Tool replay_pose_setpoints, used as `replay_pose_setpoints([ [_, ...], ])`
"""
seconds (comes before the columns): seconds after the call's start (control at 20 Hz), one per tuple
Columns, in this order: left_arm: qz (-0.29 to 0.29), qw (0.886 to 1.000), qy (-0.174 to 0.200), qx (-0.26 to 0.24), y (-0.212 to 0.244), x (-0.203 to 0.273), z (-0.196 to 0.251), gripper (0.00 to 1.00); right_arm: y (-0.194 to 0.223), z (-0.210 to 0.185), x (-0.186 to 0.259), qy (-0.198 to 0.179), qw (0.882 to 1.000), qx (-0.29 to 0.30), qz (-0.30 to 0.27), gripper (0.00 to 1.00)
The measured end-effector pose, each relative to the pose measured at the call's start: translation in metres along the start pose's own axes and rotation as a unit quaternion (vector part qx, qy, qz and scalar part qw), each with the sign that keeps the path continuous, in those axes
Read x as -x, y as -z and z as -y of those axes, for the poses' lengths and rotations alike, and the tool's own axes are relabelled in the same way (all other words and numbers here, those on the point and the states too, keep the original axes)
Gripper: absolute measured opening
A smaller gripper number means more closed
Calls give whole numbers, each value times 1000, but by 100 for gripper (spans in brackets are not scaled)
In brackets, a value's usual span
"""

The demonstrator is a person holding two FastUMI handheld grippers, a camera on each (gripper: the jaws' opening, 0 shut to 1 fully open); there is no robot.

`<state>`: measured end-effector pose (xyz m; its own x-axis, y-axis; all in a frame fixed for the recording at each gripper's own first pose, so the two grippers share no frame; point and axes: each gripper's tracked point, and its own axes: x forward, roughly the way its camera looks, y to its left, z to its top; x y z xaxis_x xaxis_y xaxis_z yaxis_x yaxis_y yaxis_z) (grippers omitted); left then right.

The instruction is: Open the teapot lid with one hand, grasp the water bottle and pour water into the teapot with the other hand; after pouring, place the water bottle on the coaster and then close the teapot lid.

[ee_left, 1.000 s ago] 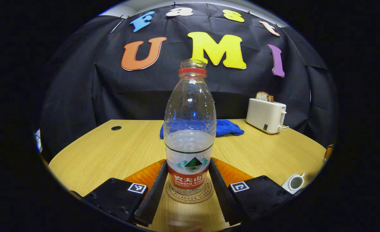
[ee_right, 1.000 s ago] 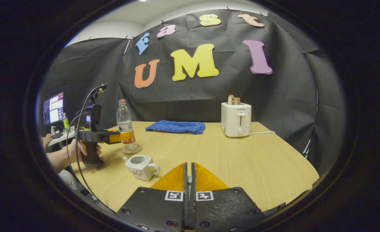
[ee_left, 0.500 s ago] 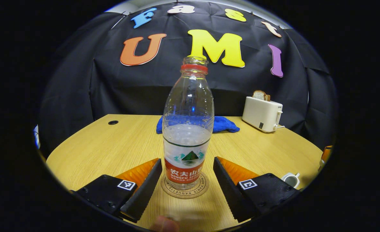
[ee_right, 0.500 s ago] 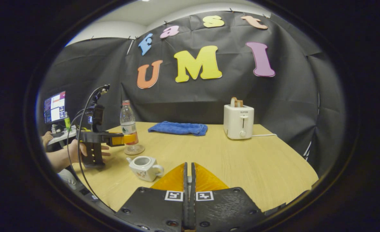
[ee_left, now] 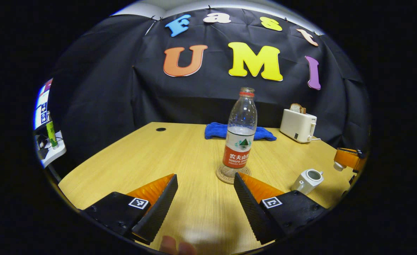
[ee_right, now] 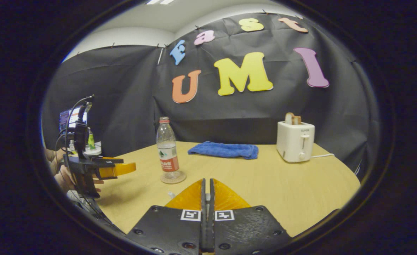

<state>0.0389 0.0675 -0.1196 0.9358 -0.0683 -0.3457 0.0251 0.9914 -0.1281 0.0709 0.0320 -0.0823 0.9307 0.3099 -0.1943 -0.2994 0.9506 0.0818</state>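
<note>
Now: left gripper (ee_left: 205, 180) spread wide, clear of water bottle (ee_left: 241, 136) upright on coaster (ee_left: 232, 174); right gripper (ee_right: 207, 186) pressed together; teapot (ee_left: 307, 180) lidless beside coaster.

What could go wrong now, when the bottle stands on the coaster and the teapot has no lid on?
1. The water bottle has no cap and holds water. It stands on the coaster, close to the open left claw; a bump could tip it and spill.
2. The right claw seems to hold the small lid by a thin grip. It might slip, or miss the opening and knock the light teapot.
</note>
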Motion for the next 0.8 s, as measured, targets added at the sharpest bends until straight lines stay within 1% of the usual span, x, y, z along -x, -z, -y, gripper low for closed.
replay_pose_setpoints([
  [0.1,11,1000,-15,3,0,15,-15,100,1,-12,-17,-14,1000,4,-3,0],
  [0.25,36,998,-50,-16,-5,32,-39,100,6,-25,-33,-21,1000,14,-9,0],
  [0.3,43,997,-56,-20,-8,38,-44,100,9,-27,-38,-21,1000,18,-11,0],
  [0.4,51,997,-55,-21,-11,46,-46,100,16,-28,-42,-19,999,21,-18,0],
  [0.6,63,997,-46,-27,-16,51,-42,100,20,-20,-44,-4,1000,18,-15,0],
  [0.8,69,996,-39,-29,-21,52,-34,100,33,-17,-48,-2,1000,14,-27,0],
])
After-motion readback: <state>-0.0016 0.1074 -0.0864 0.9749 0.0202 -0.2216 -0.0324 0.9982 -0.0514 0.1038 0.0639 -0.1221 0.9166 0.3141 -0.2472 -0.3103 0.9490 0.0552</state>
